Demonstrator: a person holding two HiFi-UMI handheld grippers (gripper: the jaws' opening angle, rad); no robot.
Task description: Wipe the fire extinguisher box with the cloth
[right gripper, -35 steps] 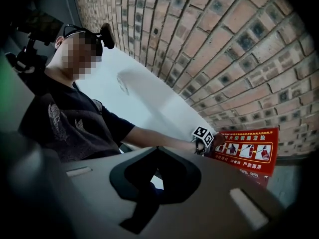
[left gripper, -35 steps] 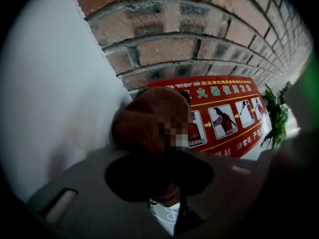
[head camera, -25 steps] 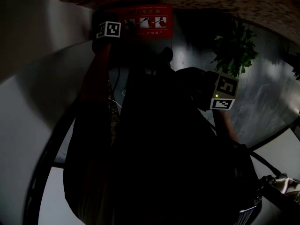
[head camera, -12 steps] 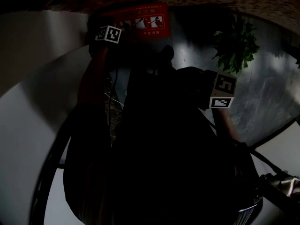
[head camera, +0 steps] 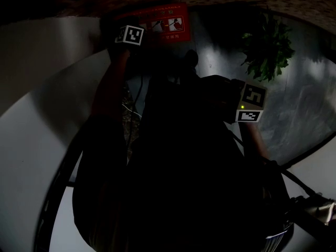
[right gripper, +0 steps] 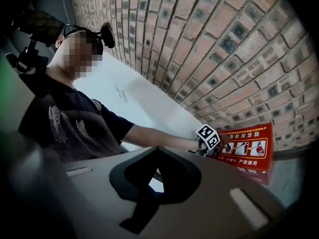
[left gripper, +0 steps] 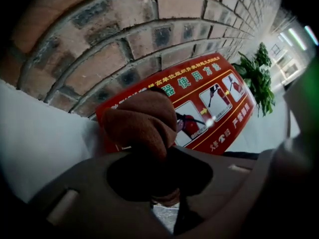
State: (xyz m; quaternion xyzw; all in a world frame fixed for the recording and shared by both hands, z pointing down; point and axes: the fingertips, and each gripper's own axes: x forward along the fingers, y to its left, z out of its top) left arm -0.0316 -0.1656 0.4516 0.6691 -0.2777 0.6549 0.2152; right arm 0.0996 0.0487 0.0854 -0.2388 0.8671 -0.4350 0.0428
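While clamping the cloth (left gripper: 142, 118), the left gripper (left gripper: 158, 178) seemingly edged rightward.

Head view badly underexposed: person's torso (head camera: 178, 182) near-black silhouette, light only on glossy floor (head camera: 310, 98) at right. Both gripper views evenly daylit. Small glare spot on red box (left gripper: 219, 98) face. Sharp cloth (left gripper: 142, 121), soft foreground near lens. Strong fisheye bends brick wall (left gripper: 124, 29) courses; corners vignetted black.
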